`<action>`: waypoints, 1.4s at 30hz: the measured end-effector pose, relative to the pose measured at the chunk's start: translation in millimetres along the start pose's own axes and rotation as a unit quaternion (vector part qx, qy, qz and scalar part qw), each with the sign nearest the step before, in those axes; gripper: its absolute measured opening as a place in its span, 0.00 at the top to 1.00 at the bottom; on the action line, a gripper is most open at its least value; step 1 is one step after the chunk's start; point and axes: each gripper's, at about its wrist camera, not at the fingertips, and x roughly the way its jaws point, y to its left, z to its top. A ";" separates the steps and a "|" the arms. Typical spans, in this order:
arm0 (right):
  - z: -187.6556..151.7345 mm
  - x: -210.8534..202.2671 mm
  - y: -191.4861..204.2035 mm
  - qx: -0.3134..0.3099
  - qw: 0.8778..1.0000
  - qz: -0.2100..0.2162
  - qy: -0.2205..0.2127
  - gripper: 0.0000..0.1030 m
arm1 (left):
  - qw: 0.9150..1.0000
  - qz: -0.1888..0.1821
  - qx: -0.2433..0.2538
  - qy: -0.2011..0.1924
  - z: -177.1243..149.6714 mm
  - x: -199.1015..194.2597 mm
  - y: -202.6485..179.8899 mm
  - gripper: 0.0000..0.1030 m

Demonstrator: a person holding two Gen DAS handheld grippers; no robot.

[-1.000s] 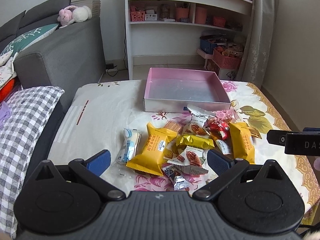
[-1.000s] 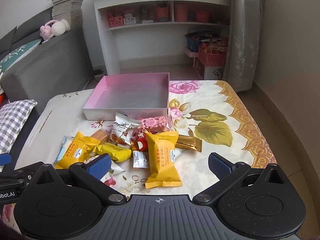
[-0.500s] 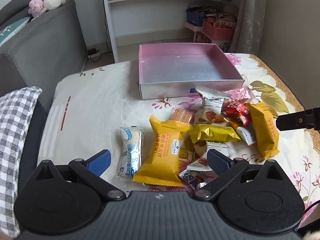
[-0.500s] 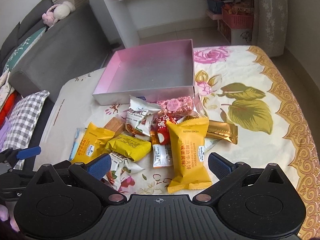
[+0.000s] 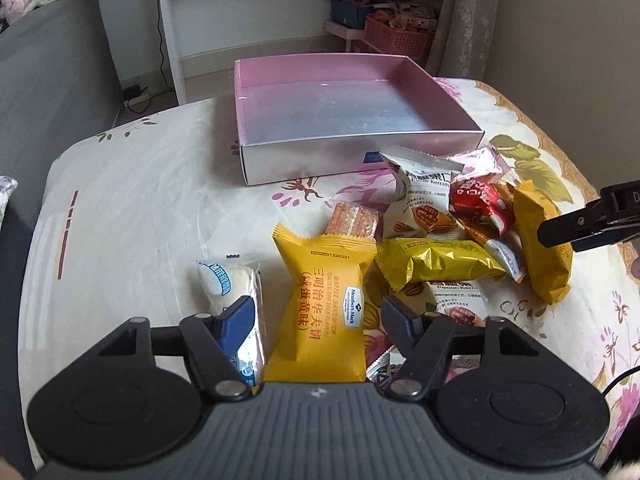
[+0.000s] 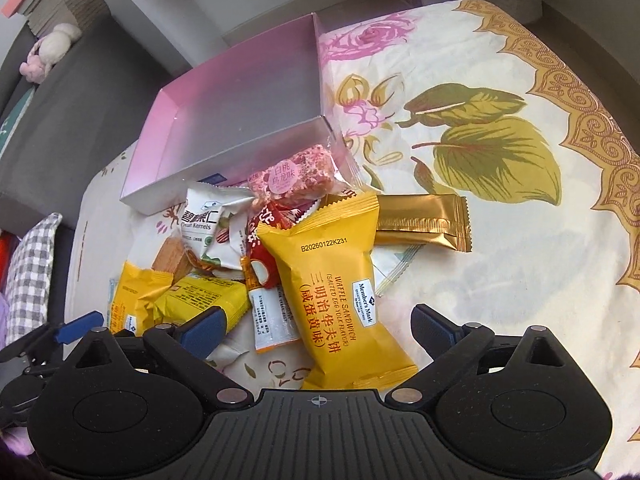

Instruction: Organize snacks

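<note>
While the pink box sits empty, my 2 grippers, left and right, hang released; every snack awaits.

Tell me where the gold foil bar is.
In the right wrist view, the gold foil bar lies flat on the floral tablecloth, tucked behind the yellow waffle sandwich pack, right of the pile.

Both claws lower, nearer snacks
</note>
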 end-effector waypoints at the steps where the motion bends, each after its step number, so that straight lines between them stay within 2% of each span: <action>1: -0.6 1.9 1.0 -0.003 1.000 -0.006 0.002 0.05 | 1.000 0.004 0.005 0.006 1.0 3.5 0.0 0.41; 3: -1.4 8.6 2.2 -0.008 1.000 -0.019 0.009 0.10 | 1.000 0.007 0.006 0.018 2.0 10.0 1.0 0.45; 12: -3.8 32.0 5.6 -0.027 0.998 -0.055 0.022 0.23 | 0.999 0.002 0.005 0.044 2.2 25.3 0.3 0.47; 14: -4.0 31.9 7.5 -0.032 0.997 -0.061 0.017 0.28 | 0.999 0.008 0.006 0.051 1.8 28.5 -0.1 0.48; 17: -5.9 31.2 9.3 -0.037 0.997 -0.070 0.012 0.44 | 0.998 0.013 0.007 0.060 -0.3 34.3 -1.1 0.49; 20: -7.3 29.3 8.4 -0.034 0.998 -0.060 0.014 0.57 | 0.998 0.016 0.003 0.059 -1.5 34.0 -0.8 0.55; 22: -8.1 27.9 8.1 -0.034 0.998 -0.056 0.013 0.60 | 0.998 0.019 -0.001 0.057 -1.2 31.8 0.2 0.58; 35: -8.2 5.0 8.2 -0.015 0.999 -0.030 -0.012 0.62 | 0.999 0.017 -0.014 0.035 2.8 12.0 2.0 0.62; 42: 1.2 -16.5 9.7 -0.002 0.999 -0.006 -0.040 0.62 | 1.000 0.018 -0.019 0.014 10.2 -1.6 0.5 0.62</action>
